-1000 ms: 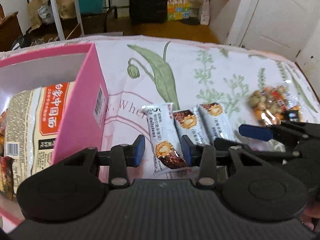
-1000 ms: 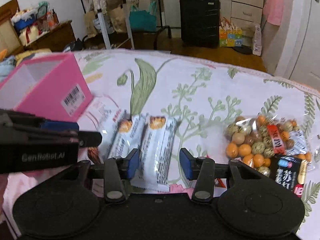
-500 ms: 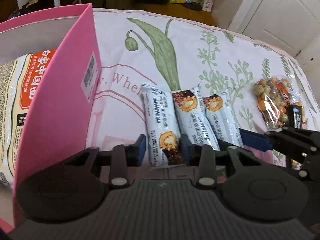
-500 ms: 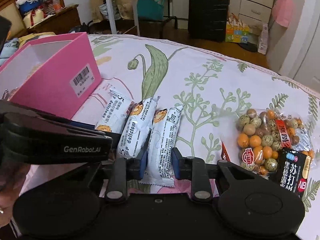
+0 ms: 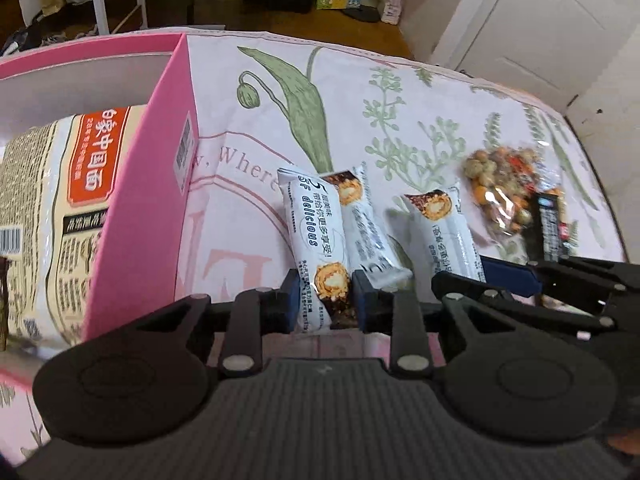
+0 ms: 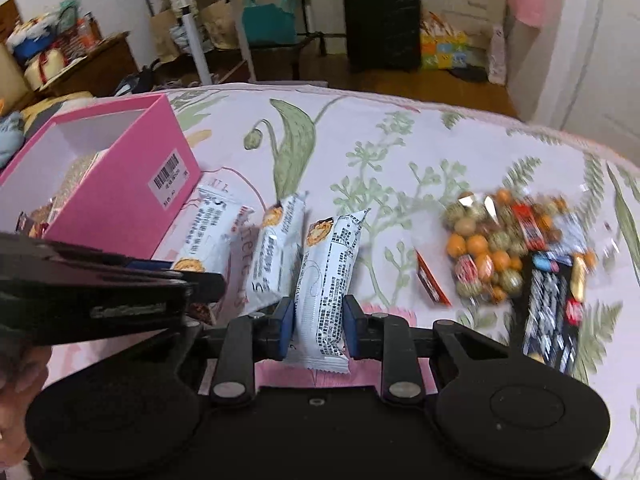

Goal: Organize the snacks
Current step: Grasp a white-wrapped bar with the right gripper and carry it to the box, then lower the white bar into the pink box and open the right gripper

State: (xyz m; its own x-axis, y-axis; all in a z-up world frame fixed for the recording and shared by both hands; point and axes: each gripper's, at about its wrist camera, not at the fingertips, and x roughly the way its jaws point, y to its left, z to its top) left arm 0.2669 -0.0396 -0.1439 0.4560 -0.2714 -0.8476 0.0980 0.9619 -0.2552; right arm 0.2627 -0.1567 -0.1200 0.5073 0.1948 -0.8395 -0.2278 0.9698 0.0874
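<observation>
Three white snack bars lie by the pink box [image 5: 160, 168]. My left gripper [image 5: 325, 300] is shut on the leftmost bar [image 5: 316, 232], lifted a little. My right gripper [image 6: 316, 324] is shut on the rightmost bar [image 6: 330, 276], raised and tilted; it shows in the left wrist view too [image 5: 448, 236]. The middle bar [image 5: 370, 236] lies on the cloth [image 6: 276, 248]. The pink box [image 6: 120, 188] holds a large noodle packet [image 5: 60, 208].
A clear bag of round nut snacks [image 6: 492, 248] and a black cracker packet [image 6: 552, 316] lie to the right, also in the left wrist view [image 5: 504, 192]. A small red wrapper [image 6: 432, 284] lies beside them. The floral cloth [image 6: 400, 160] covers the table.
Both grippers closed on their bars and lifted them off the cloth. The right bar now stands apart from the middle one.
</observation>
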